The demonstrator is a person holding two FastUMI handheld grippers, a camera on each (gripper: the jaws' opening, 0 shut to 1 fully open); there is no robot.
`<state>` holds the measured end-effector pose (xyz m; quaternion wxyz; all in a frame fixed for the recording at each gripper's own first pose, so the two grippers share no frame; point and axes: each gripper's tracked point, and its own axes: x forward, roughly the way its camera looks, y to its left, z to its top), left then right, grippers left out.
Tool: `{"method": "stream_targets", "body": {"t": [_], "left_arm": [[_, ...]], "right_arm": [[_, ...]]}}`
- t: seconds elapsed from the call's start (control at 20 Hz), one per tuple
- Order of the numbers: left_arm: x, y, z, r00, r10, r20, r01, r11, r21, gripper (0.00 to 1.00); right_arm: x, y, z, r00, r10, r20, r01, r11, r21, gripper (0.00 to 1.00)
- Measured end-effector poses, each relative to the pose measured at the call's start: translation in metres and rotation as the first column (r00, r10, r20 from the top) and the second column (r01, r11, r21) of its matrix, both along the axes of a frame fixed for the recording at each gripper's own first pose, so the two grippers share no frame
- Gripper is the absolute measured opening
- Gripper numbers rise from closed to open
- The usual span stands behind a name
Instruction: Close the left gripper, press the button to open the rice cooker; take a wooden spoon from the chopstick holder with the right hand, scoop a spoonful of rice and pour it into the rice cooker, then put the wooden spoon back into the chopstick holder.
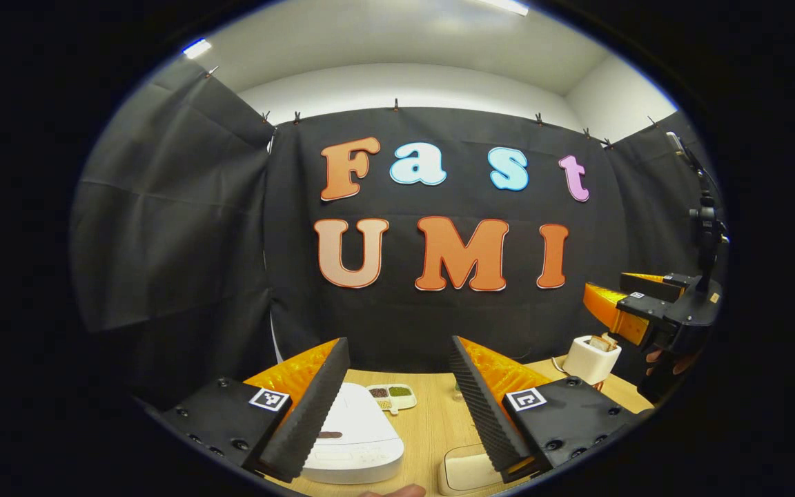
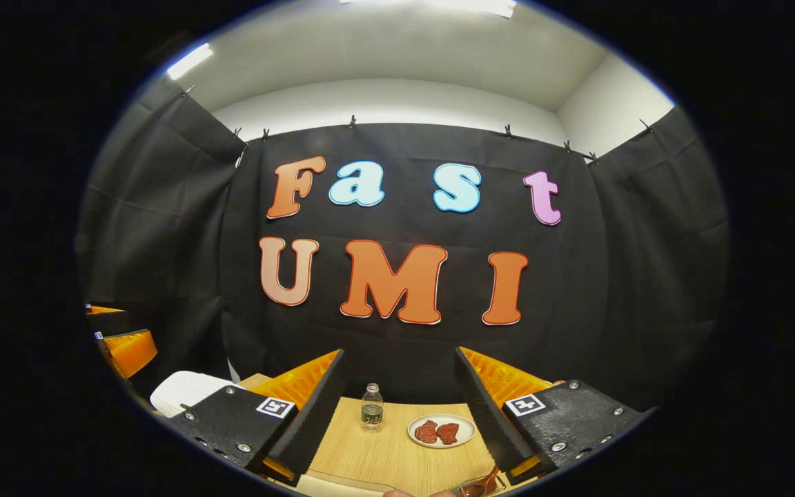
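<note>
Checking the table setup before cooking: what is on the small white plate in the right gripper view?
Two reddish pieces, probably meat, lie on the small white plate. The right gripper's finger hides its right edge.

A light wooden table [image 1: 432, 428] carries a white closed rice cooker [image 1: 359, 438], a small divided tray of grains [image 1: 392, 396] and a white chopstick holder [image 1: 591, 359]. In the right gripper view, a small clear bottle [image 2: 371, 407] stands just beside a white plate of red meat [image 2: 442, 431].

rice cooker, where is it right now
In the left gripper view the rice cooker sits shut on the wooden table, low and left between the open fingers, with the divided dish just behind it.
</note>
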<state>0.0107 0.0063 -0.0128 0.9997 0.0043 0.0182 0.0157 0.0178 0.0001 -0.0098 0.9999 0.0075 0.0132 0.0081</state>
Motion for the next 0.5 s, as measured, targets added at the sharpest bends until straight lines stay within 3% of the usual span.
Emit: {"method": "stream_targets", "body": {"t": [0.5], "left_arm": [[0.007,0.006,-0.012,0.999,0.032,-0.038,-0.032,0.999,-0.006,0.99]], "right_arm": [[0.004,-0.003,-0.011,1.0,0.003,-0.016,-0.003,1.0,0.001,0.95]]}}
